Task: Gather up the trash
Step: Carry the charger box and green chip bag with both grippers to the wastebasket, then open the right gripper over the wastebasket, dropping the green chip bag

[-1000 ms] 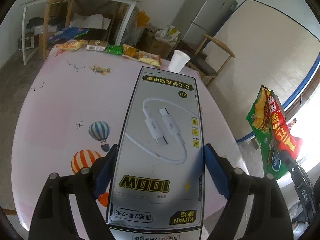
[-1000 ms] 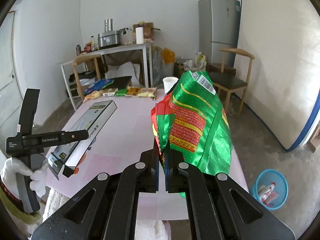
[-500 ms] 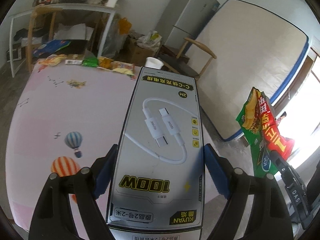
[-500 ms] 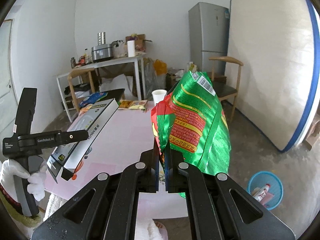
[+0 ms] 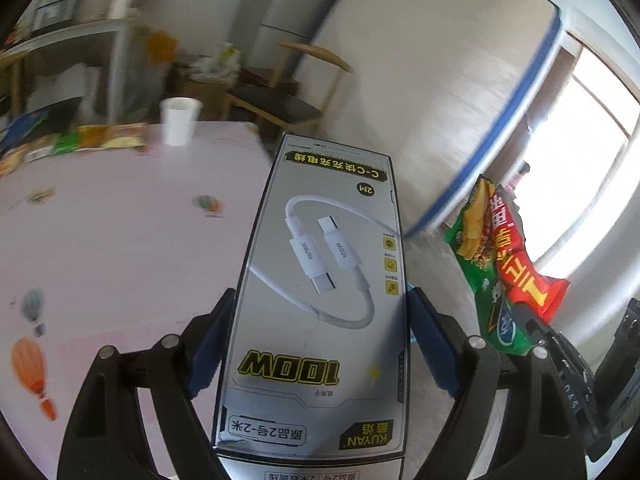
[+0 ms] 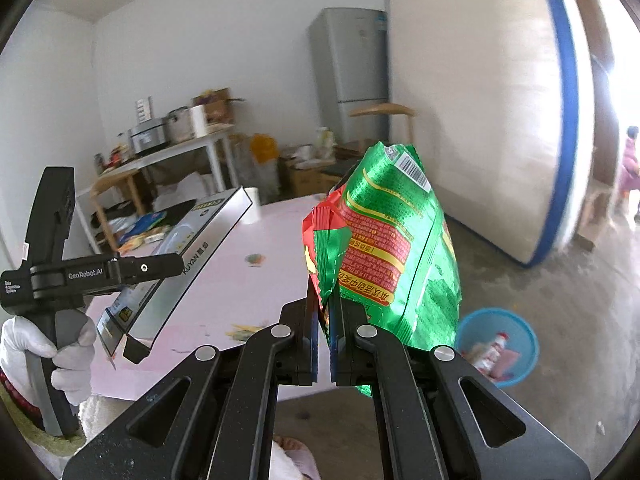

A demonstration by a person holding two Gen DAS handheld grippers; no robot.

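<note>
The left gripper (image 5: 320, 344) holds a flat grey cardboard box printed with a white charging cable (image 5: 320, 300); its blue pads press on the two long edges, so the jaws stand wide. The right gripper (image 6: 324, 320) is pinched tight on the lower corner of a crumpled green and red foil snack bag (image 6: 388, 248), which stands up above the fingers. Both pieces are lifted clear of the round table with the pink balloon-print cloth (image 6: 256, 284).

The task looks partly done – two pieces of trash are in hand, and a small blue plastic bin (image 6: 496, 344) on the floor to the right already has some wrappers inside. What remains, as it seems, is to carry both to the bin and then to come back: a white paper cup (image 5: 179, 120) and several coloured wrappers (image 5: 80, 144) lie at the far edge of the table.

The left view is blurred, so the wrappers cannot be counted. The bag hides part of the bin – how full it is stays unclear.
</note>
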